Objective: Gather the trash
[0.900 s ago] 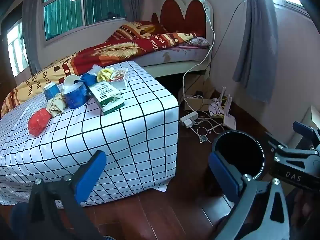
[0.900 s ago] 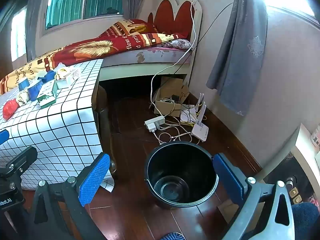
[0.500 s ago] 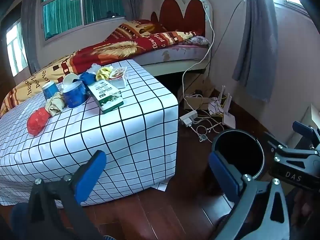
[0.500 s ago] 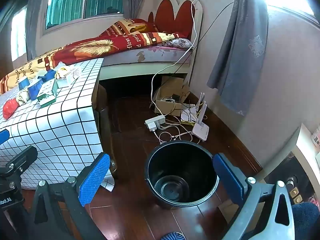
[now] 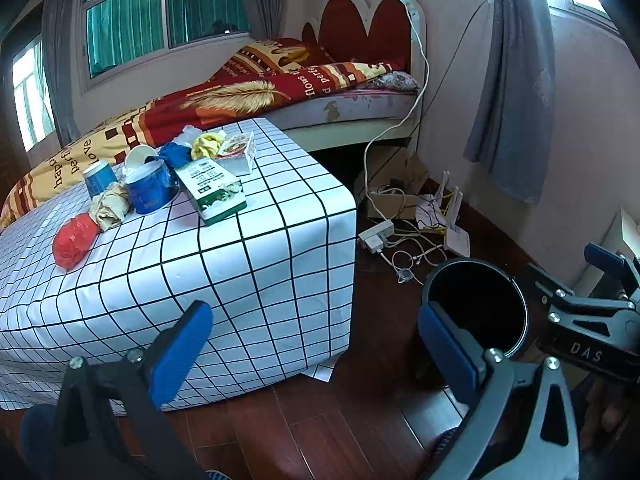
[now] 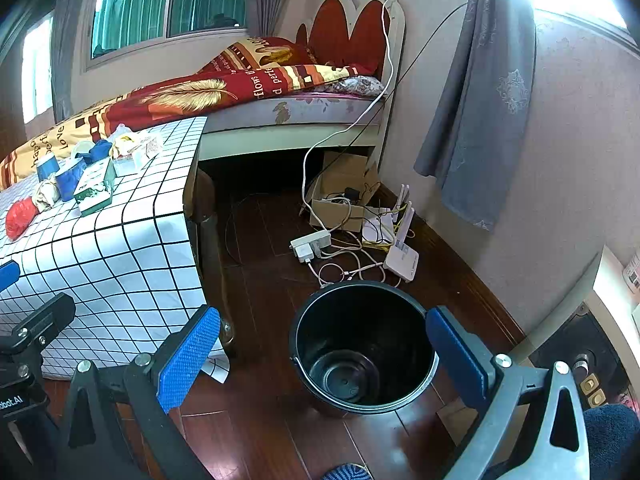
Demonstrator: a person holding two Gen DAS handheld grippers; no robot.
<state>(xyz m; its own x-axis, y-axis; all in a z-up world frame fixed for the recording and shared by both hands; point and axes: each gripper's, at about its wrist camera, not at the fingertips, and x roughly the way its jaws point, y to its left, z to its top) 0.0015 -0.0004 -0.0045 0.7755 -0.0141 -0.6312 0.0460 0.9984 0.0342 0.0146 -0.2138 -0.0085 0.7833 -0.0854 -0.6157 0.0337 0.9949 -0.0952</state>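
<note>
Hovering wide apart and gripping nothing, the left gripper (image 5: 314,344) and right gripper (image 6: 322,350) are pointing downward. Trash, including a red bag (image 5: 74,240), blue cup (image 5: 150,192) and green carton (image 5: 212,192), is lying on the checkered table (image 5: 260,248); the black bin (image 6: 362,346) is standing empty on the floor beside it.

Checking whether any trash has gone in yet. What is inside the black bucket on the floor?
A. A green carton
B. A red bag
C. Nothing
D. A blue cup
C: the right wrist view looks into the black bucket and shows only its bare bottom.
</note>
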